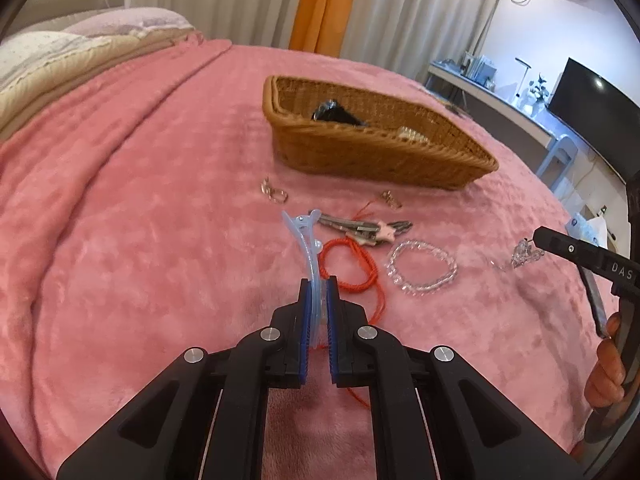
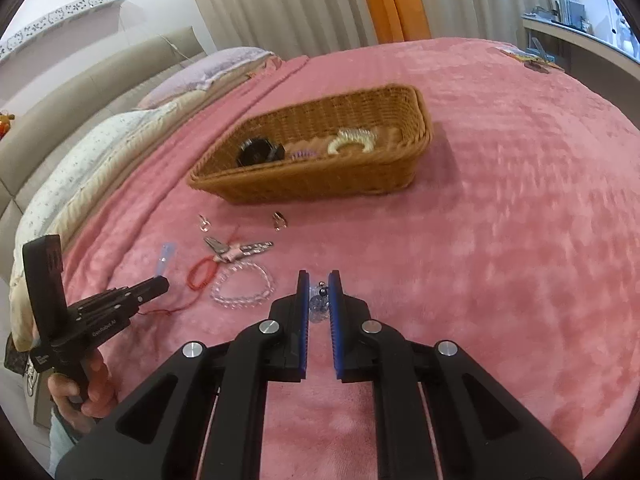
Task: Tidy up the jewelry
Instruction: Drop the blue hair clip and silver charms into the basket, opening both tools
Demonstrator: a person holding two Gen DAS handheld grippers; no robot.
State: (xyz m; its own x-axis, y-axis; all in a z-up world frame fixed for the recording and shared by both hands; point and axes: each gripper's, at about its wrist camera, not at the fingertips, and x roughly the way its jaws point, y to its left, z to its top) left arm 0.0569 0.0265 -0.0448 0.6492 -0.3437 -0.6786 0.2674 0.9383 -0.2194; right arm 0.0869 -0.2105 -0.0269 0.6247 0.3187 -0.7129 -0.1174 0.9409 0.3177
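Observation:
My left gripper point(image 1: 319, 282) is shut on a pale blue hair clip point(image 1: 305, 236), held just above the pink blanket; the clip also shows in the right wrist view point(image 2: 165, 258). My right gripper point(image 2: 319, 278) is shut on a small clear crystal trinket point(image 2: 319, 304), seen at its tip in the left wrist view point(image 1: 522, 254). On the blanket lie a red cord bracelet point(image 1: 348, 268), a clear bead bracelet point(image 1: 420, 266), a grey hair clip with a pink charm point(image 1: 368, 230) and two small ring pieces point(image 1: 274, 194) point(image 1: 390, 199). A wicker basket point(image 1: 372, 160) holds a black item point(image 1: 336, 114).
The basket point(image 2: 320, 184) also holds a cream comb clip point(image 2: 352, 140) and a purple item point(image 2: 304, 154). Pillows point(image 2: 100, 148) lie at the bed's head. A desk with a monitor point(image 1: 592, 100) stands beside the bed.

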